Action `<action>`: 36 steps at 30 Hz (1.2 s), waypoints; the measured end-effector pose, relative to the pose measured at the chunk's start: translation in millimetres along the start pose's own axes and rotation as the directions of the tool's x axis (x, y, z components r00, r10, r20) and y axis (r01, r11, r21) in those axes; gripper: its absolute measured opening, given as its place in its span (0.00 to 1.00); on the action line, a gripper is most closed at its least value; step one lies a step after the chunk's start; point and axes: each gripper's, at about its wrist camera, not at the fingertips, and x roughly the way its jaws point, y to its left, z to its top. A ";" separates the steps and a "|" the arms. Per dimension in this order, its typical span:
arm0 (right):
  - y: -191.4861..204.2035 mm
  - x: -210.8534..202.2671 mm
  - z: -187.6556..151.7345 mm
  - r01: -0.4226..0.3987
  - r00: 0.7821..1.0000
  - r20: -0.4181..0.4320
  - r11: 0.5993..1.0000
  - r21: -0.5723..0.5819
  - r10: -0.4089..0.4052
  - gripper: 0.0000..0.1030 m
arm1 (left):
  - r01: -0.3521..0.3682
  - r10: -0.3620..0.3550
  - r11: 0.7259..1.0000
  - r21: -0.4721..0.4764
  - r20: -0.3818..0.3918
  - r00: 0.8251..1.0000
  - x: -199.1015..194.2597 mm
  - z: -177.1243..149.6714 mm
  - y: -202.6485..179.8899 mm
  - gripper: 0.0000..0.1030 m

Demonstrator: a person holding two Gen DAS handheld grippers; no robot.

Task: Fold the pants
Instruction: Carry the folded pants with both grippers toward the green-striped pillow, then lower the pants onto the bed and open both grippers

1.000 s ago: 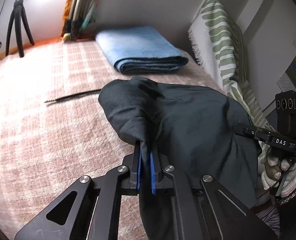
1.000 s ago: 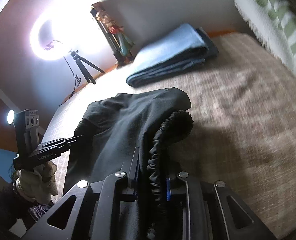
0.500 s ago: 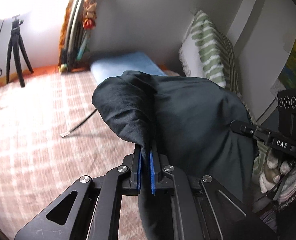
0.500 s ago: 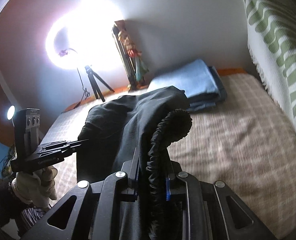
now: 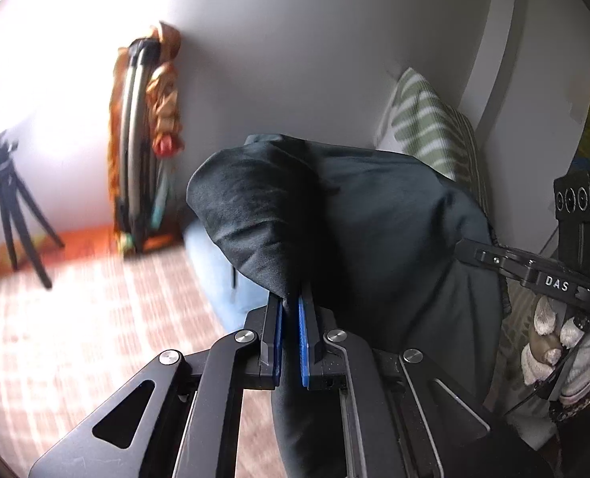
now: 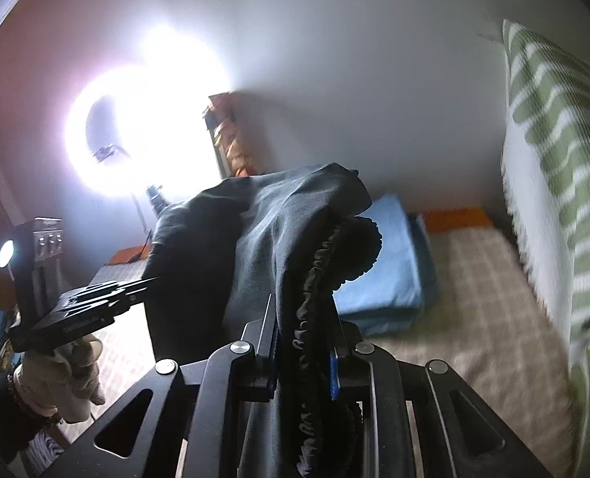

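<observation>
left tongs [image 5: 290,310] pinching dark pants [image 5: 374,231] fabric; right tongs [image 6: 303,342] pinching elastic waistband [image 6: 327,279]; pants raised above bed [image 6: 474,298].

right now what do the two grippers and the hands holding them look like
Both grippers are matte black metal linkages with round silver pivot screws and triangular cut-outs, tipped with blue pads on the jaws. The left gripper and right gripper match. The right one's handle reads "DAS" in white, under a black camera block with three round lenses and a green light. Both hands wear whitish knit gloves with dark patterned cuffs.
</observation>
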 end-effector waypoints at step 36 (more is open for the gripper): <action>-83.1 178.3 87.8 0.226 0.966 -0.116 0.973 -0.051 -0.230 0.57 | -0.179 0.179 0.984 -0.009 -0.058 0.982 128.5 58.4 69.9 0.17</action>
